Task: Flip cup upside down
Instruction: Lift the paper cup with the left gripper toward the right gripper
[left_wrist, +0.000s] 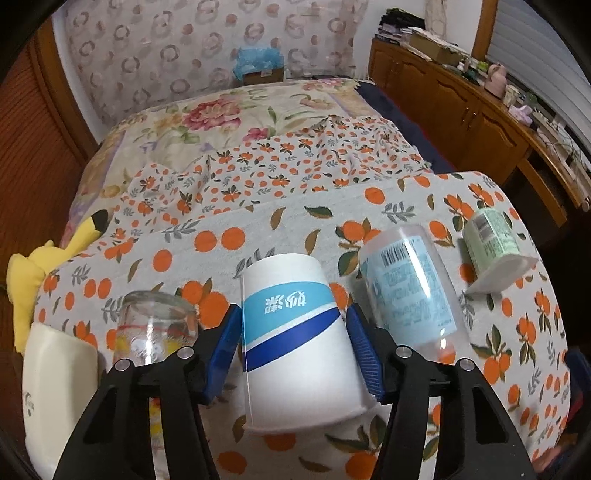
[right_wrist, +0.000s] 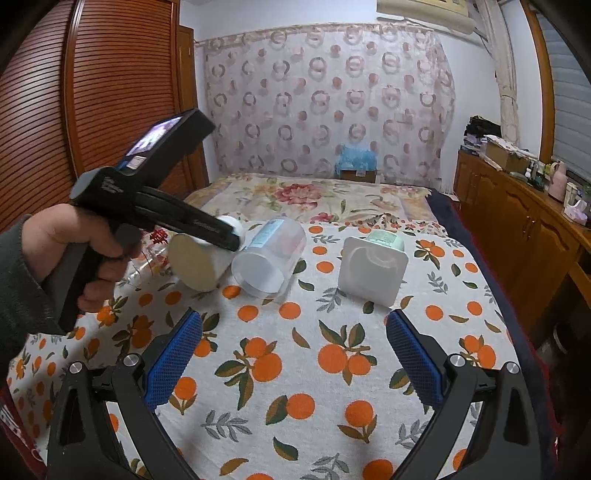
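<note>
The left gripper (left_wrist: 293, 341) is clamped on the white paper cup (left_wrist: 295, 332), apparently lifted and tilted mid-flip just beside the clear plastic cup (left_wrist: 410, 288). The right gripper (right_wrist: 293, 358) hangs spread and empty. Next comes completing the rotation and setting it rim-down on the table (right_wrist: 295, 369).

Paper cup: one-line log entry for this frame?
left gripper: shut on paper cup, tilted, mouth toward camera | right gripper: open, empty | clear cup, green cup: on sides
</note>
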